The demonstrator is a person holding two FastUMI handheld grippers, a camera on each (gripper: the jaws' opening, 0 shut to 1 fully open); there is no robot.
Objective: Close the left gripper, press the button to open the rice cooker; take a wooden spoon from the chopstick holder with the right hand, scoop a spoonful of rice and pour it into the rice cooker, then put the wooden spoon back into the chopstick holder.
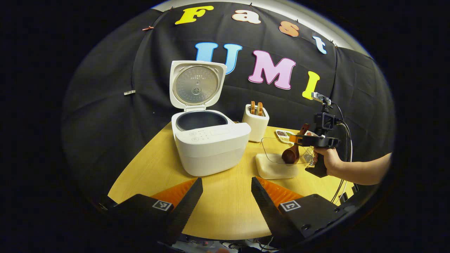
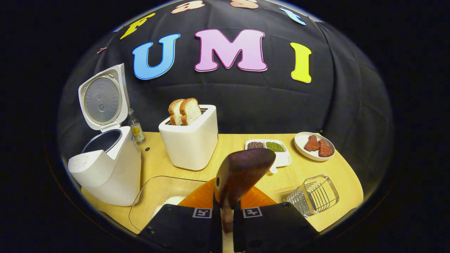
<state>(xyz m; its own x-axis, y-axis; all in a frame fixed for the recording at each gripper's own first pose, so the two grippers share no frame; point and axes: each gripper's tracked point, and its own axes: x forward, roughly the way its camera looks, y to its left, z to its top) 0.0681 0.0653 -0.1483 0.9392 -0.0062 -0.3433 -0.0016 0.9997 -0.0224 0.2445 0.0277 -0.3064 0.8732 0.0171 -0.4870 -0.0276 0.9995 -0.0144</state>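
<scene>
On the yellow table (image 1: 225,207) the rice cooker (image 1: 207,147) stands with its lid (image 1: 196,85) thrown back, so the button press looks done. The left gripper (image 1: 226,207) hangs short of it, fingers spread and empty. To the right, the right gripper (image 2: 227,214) pinches the handle of the wooden spoon (image 2: 242,172), bowl tipped down over the clear rice container (image 1: 277,160), placed, I'd judge, for scooping. The wire chopstick holder (image 2: 314,195) waits just beside it for the spoon's return. A toaster (image 2: 190,140) stands behind.
</scene>
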